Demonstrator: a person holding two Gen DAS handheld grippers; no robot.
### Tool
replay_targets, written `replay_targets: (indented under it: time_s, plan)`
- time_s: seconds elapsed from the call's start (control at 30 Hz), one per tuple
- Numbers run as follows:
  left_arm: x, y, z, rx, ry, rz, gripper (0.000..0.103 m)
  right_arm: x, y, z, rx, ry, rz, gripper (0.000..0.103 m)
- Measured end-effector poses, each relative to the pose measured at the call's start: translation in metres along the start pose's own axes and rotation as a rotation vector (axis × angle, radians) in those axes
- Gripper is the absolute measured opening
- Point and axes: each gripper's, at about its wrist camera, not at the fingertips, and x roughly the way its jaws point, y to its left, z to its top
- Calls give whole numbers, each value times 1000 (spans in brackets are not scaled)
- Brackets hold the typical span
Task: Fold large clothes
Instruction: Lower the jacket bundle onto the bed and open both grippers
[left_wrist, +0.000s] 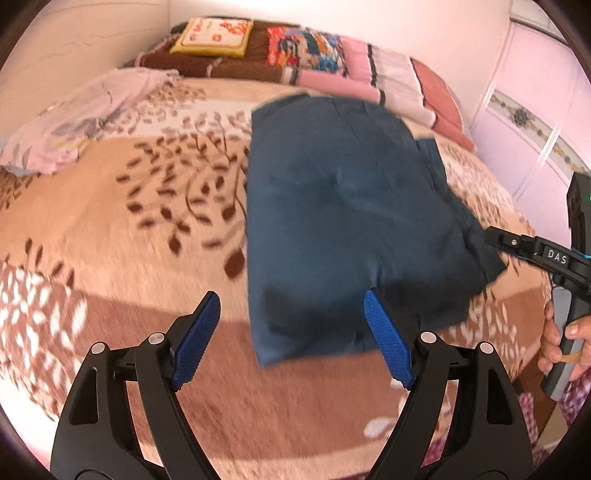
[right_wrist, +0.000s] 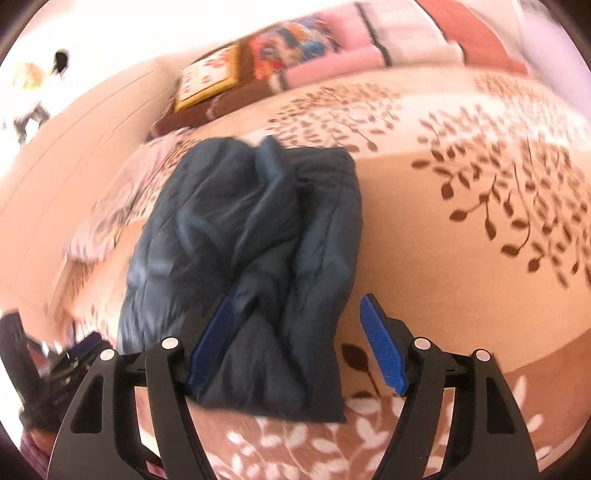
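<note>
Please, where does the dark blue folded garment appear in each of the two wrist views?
Left wrist view: blue garment, centre right, on the bedspread.
Right wrist view: blue garment, centre left, reaching down between the fingers.
Shared landmark: yellow-edged cushion at the bed's far end.

One blue garment (left_wrist: 343, 206), two tools (left_wrist: 291, 332)

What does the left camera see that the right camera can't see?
Only the left wrist view shows the person's hand gripping the right gripper's handle, and a white cupboard door with gold trim. Only the right wrist view shows the crumpled folds on the blue garment and the open right gripper from behind. Both show the garment, the leaf-print blanket, the yellow-edged cushion and the pink pillows.
</note>
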Motion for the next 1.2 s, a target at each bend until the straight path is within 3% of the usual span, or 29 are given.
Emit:
replay_targets:
  time_s: [0.03,0.1,0.17,0.27,0.4,0.5,0.6,0.73,0.9,1.07,1.2]
  plan:
    - [5,-2,-5,12,16,15,79,0,4,-6,-38,3,-24,66]
    - [12,-2,-13,17,34,40,79,11,6,-16,-78,50,-57,51]
    - [17,2,-15,-3,30,70,78,21,2,-30,-58,88,-76,46]
    - [23,10,-14,-63,38,50,73,33,-4,-44,-9,133,-56,30]
    - [24,9,-18,-59,31,97,72,35,5,-55,-35,130,-84,25]
    - [30,21,-23,-120,68,117,72,39,2,-64,-27,153,-79,25]
    - [37,33,-27,-191,105,86,72,45,-3,-73,-25,177,-75,25]
    - [36,31,-28,-170,105,117,72,54,-12,-76,-12,186,-65,26]
    - [22,23,-29,-147,103,143,72,59,-24,-73,22,195,-84,48]
    - [9,20,-36,-140,110,170,72,57,-30,-70,58,175,-100,59]
    - [2,14,-44,-144,121,188,72,51,-29,-73,73,155,-106,60]
